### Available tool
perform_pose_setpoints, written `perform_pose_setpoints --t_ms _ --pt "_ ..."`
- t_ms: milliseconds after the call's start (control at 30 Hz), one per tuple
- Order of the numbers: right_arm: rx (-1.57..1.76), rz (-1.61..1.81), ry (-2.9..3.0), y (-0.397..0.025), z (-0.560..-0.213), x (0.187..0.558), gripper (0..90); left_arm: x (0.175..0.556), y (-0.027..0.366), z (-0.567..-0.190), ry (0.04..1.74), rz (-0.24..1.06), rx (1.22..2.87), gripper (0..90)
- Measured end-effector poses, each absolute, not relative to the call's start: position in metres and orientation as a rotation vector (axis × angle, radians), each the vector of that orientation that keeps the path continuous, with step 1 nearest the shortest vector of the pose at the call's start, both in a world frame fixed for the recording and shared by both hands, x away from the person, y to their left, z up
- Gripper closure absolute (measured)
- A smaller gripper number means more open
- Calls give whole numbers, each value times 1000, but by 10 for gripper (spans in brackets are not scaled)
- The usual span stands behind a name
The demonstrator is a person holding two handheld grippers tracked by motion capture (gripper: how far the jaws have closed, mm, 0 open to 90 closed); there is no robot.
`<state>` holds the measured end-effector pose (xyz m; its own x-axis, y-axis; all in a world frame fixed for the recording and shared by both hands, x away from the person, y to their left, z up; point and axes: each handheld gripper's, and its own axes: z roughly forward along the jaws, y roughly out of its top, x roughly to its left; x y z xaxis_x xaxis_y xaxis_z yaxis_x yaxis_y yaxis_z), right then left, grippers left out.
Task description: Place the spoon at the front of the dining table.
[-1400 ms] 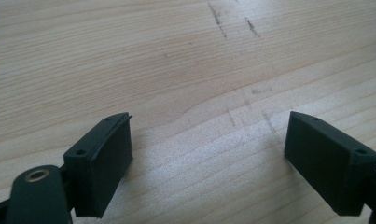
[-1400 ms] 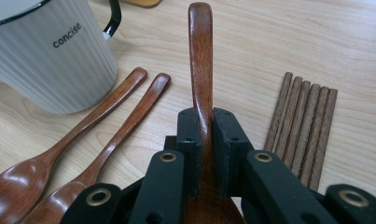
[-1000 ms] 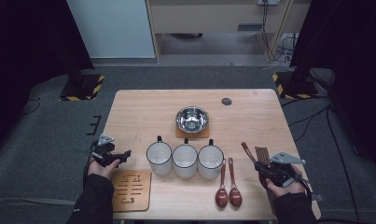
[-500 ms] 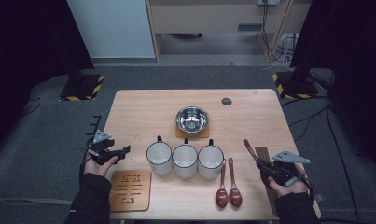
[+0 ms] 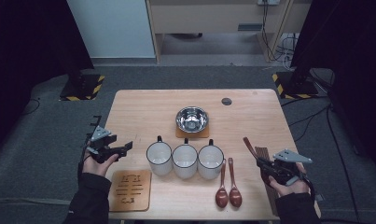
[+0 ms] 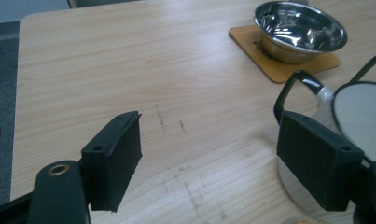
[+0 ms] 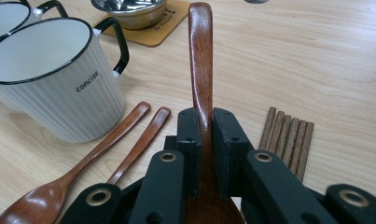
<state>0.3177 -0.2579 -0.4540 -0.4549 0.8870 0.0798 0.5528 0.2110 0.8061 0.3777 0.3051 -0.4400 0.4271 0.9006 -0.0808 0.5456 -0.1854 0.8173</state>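
Right gripper view has the right tool (image 7: 205, 140) clamped on a wooden spoon (image 7: 200, 60) by the neck, handle running straight out ahead between the jaws toward the worktop's far edge. The nearest mug (image 7: 50, 77) stands ahead and to that tool's left, with two more spoons (image 7: 106, 149) lying between them near the front edge. Judging by this, the spoon would travel leftward. The left tool (image 5: 112, 150), spread wide and empty, hovers off the worktop's left edge, beside the leftmost mug (image 5: 158, 157).

Held spoon's (image 7: 200, 60) bowl behind the fingers (image 7: 227, 144).
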Motion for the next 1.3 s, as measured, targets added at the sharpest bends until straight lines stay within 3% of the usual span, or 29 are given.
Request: perform_pose_setpoints --t_ms 1300 --pt "1305 1175 2063 -257 -443 316 817 371 236 -384 1018 499 1889 255"
